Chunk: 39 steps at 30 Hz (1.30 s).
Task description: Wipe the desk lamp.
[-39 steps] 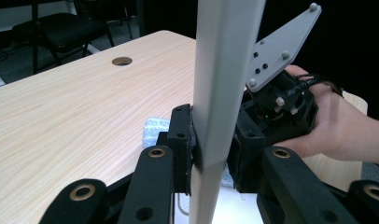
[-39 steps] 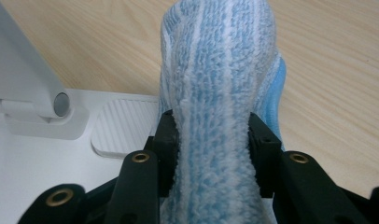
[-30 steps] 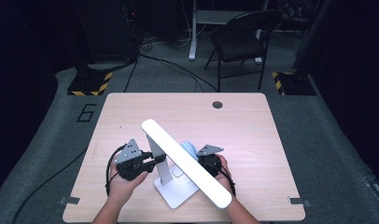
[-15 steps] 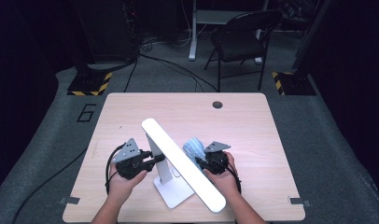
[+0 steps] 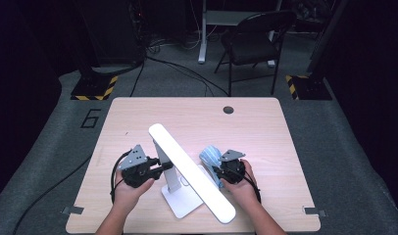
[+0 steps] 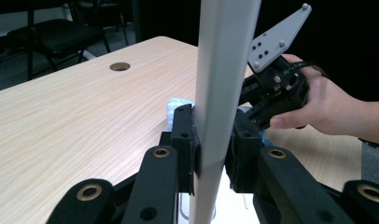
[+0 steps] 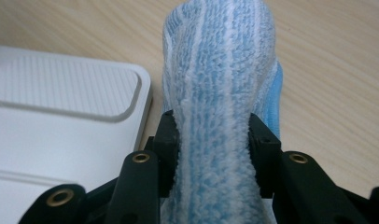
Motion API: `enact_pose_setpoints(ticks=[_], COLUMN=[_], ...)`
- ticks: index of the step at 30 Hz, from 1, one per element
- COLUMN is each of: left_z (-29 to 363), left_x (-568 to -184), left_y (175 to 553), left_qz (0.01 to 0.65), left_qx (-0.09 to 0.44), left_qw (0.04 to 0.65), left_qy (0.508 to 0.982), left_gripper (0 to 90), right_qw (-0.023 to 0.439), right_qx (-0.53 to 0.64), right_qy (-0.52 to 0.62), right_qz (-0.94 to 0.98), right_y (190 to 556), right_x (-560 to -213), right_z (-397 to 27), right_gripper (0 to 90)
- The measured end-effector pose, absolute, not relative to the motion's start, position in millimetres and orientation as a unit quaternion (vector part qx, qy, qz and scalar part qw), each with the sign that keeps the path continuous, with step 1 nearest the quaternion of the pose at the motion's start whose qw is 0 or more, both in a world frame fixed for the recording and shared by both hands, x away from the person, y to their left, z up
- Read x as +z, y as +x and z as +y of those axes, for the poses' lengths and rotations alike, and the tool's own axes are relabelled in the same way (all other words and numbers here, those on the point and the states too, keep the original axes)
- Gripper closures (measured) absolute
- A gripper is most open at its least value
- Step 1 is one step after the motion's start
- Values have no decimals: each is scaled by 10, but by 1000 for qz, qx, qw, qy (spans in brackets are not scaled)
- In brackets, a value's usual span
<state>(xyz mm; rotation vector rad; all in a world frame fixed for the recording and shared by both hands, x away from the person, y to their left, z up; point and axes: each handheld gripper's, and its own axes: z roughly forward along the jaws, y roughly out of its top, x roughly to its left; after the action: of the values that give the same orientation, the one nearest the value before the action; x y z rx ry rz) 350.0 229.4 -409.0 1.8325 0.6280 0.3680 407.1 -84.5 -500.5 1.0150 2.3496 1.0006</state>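
Terry cloth [image 7: 220,93] soft, bunches easily: right gripper [image 5: 221,172] jaws pinch its fold. Left gripper [image 5: 155,170] jaws clamp the stiff, smooth lamp [image 6: 220,70] post.

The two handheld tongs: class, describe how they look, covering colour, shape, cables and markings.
Both the left tongs and the right tongs are black, blocky units. Each carries a grey three-cornered plate on top, dotted with small holes, and trails a black cable. Their two black jaws are jointed with brass-coloured rivets and end in flat black pads. The forearms are bare, with no sleeves showing.
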Motion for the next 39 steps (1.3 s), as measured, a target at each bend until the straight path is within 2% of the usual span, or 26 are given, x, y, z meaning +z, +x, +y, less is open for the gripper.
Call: enact_pose_setpoints(ticks=[9,24,39], left_z=[2292,2294,2243], left_x=[-4095,-4104,-4090], left_y=[3506,3507,3466], left_qz=[266,264,281], left_qx=[155,153,179], left_qw=[555,558,545], left_qy=[773,772,769], left_gripper=[754,755,751], right_qw=[165,160,139], right_qx=[372,377,394], right_qy=[362,368,359], right_qz=[838,835,834], right_y=[4043,4165,3967], right_x=[-5057,-5058,-5071], right_z=[-860,-656,-769], right_gripper=[630,632,650])
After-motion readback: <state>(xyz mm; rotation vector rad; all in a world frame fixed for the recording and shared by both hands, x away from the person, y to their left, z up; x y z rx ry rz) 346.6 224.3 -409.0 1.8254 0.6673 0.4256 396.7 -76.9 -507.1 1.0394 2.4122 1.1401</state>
